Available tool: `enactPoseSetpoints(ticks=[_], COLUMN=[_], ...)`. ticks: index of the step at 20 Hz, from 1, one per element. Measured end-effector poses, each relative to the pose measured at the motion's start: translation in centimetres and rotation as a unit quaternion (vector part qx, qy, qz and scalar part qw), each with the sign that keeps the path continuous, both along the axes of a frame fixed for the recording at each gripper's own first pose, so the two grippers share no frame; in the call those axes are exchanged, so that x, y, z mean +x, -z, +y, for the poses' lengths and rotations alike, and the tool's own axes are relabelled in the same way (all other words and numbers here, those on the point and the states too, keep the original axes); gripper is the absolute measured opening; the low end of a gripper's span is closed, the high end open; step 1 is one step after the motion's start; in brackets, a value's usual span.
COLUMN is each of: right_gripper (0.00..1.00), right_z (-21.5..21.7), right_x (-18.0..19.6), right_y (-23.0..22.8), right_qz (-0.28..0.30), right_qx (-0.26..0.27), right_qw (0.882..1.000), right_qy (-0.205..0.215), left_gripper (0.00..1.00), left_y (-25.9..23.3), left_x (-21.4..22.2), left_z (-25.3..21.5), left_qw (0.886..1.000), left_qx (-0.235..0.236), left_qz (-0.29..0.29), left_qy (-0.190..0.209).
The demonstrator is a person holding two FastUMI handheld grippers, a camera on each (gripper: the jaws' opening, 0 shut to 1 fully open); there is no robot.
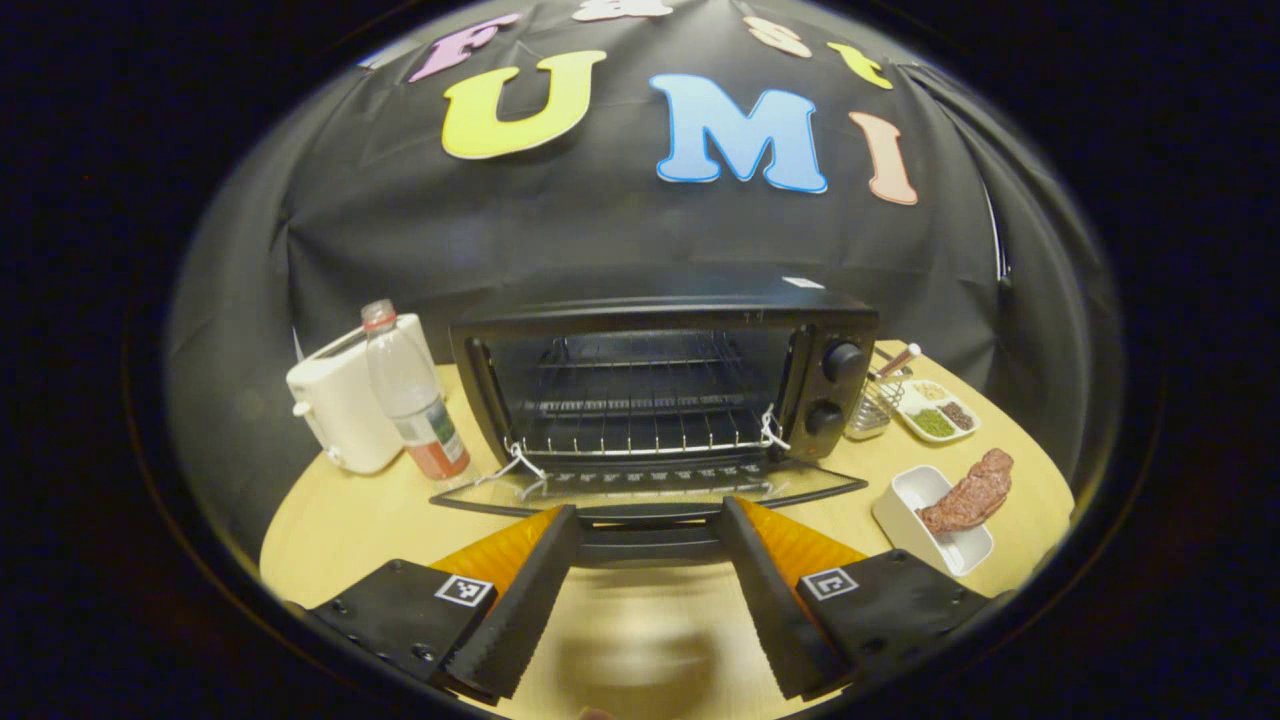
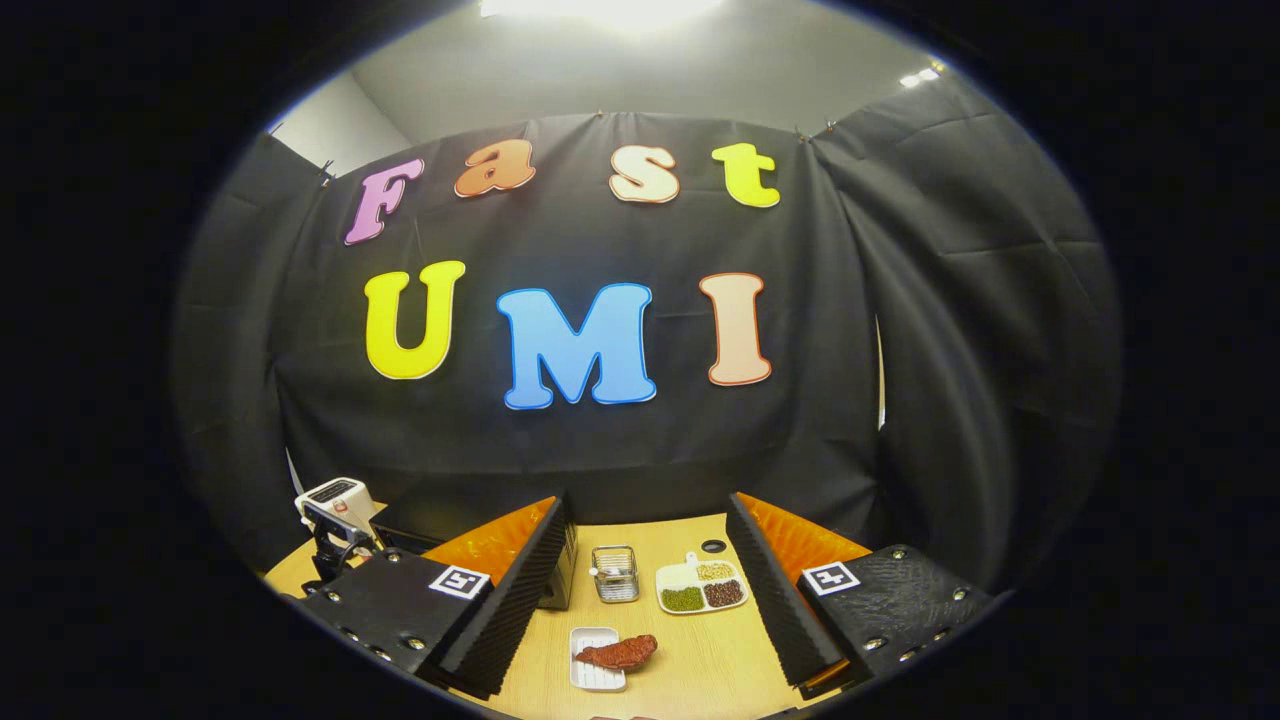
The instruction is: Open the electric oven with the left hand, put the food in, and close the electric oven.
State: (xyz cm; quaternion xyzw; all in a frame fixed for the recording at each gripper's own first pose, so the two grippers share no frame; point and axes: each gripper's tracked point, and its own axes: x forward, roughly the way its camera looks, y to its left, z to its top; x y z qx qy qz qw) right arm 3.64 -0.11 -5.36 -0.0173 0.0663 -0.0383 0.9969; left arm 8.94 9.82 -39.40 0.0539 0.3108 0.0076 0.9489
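My left claw (image 1: 648, 560) is level and low over the wooden table (image 1: 640, 640), fingers spread apart, straddling the handle of the electric oven (image 1: 660, 385), whose door lies dropped open ahead. My right claw (image 2: 650, 590) hangs apart too; the meat (image 2: 617, 652) lies on its white dish (image 2: 592, 672) just ahead between my fingers.

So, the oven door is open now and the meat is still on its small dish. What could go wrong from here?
1. The oven door lies flat and low right in front of the left gripper; pressing down on it might tip the oven.
2. The meat hangs over the rim of its white dish, so a grasp by the open right gripper may drag the dish.
3. The bottle stands close to the oven's side and could be knocked.
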Motion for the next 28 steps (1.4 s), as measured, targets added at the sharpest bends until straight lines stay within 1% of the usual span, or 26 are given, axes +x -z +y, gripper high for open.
enactPoseSetpoints(ticks=[1,5,6,8,10,11,12,14,15,16,17,18,19,21,22,23,24,28], right_gripper=[0.98,0.98,0.98,0.98,0.98,0.98,0.98,0.98,0.99,1.00,0.99,0.99,0.99,0.97,0.97,0.97,0.97,0.97], right_z=[-0.2,-0.6,-0.7,-1.2,-1.9,-2.3,-3.0,-4.0,-4.5,-4.9,-5.2,-5.4,-5.3,-4.9,-4.8,-4.7,-4.6,-4.0], right_x=[0.4,1.4,1.5,1.7,1.7,1.8,2.0,2.3,2.3,2.5,2.6,2.7,2.8,2.9,2.9,2.9,2.9,3.1], right_y=[0.2,1.4,1.9,3.0,4.7,5.4,6.4,8.8,10.1,11.7,13.1,14.7,16.1,18.8,20.2,21.6,23.3,27.9], right_qz=[0.002,0.017,0.022,0.034,0.056,0.067,0.078,0.105,0.121,0.137,0.152,0.168,0.182,0.207,0.216,0.228,0.240,0.283], right_qx=[0.001,0.007,0.008,0.013,0.036,0.051,0.063,0.088,0.100,0.110,0.118,0.130,0.148,0.202,0.227,0.245,0.258,0.304], right_qw=[1.000,1.000,1.000,0.999,0.998,0.996,0.995,0.990,0.987,0.984,0.981,0.977,0.971,0.955,0.947,0.940,0.933,0.905], right_qy=[-0.003,-0.014,-0.017,-0.019,-0.019,-0.018,-0.014,-0.016,-0.018,-0.022,-0.026,-0.033,-0.043,-0.059,-0.067,-0.071,-0.077,-0.091], left_gripper=[1.00,1.00,0.98,1.00,0.98,0.98,1.00,1.00,1.00,0.95,0.99,0.95,0.99,0.99,0.94,0.98,0.95,0.98], left_y=[0.8,3.6,3.4,1.7,-1.7,-4.2,-6.8,-11.9,-14.4,-16.7,-19.1,-21.2,-23.1,-26.5,-27.9,-29.5,-30.5,-32.8], left_x=[-0.5,-2.3,-2.4,-2.3,-1.9,-1.6,-1.4,-1.3,-1.5,-1.5,-1.6,-1.7,-2.0,-2.3,-2.7,-3.0,-3.4,-4.2], left_z=[0.0,0.4,0.4,0.2,0.0,-0.2,-0.5,-1.9,-2.6,-3.5,-4.4,-5.2,-5.9,-6.8,-7.1,-7.3,-7.5,-7.7], left_qw=[1.000,0.999,0.999,0.999,0.998,0.998,0.996,0.993,0.991,0.988,0.985,0.983,0.980,0.975,0.973,0.971,0.969,0.965], left_qx=[-0.003,-0.013,-0.018,-0.029,-0.032,-0.033,-0.036,-0.044,-0.047,-0.052,-0.056,-0.060,-0.061,-0.060,-0.059,-0.058,-0.056,-0.040], left_qz=[0.011,0.043,0.041,0.021,-0.013,-0.037,-0.062,-0.104,-0.122,-0.141,-0.160,-0.175,-0.187,-0.213,-0.223,-0.233,-0.241,-0.256], left_qy=[-0.002,-0.017,-0.026,-0.037,-0.042,-0.045,-0.046,-0.037,-0.032,-0.027,-0.023,-0.018,-0.015,-0.013,-0.015,-0.018,-0.022,-0.035])
